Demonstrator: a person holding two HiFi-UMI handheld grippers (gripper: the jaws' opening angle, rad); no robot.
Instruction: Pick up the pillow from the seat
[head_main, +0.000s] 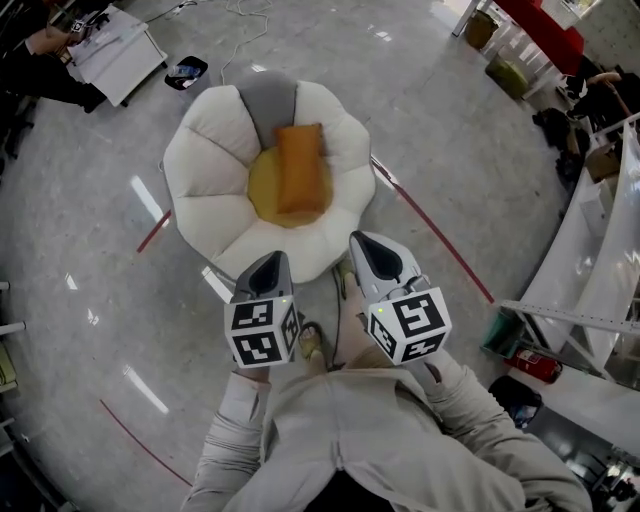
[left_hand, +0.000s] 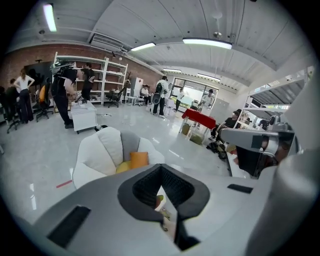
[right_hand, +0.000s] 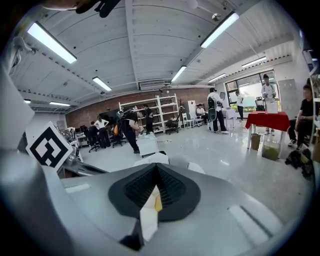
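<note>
An orange pillow lies on the yellow middle of a white flower-shaped seat with one grey petal at its back. Both grippers hover short of the seat's near edge, pointing at it. The left gripper is shut and holds nothing. Just to its right, the right gripper is also shut and empty. In the left gripper view the seat and pillow show beyond the closed left gripper. In the right gripper view only the seat's top peeks over the closed right gripper.
Red tape lines cross the glossy grey floor around the seat. A white table with people stands at the far left, white shelving and a red extinguisher at the right. The person's feet are just before the seat.
</note>
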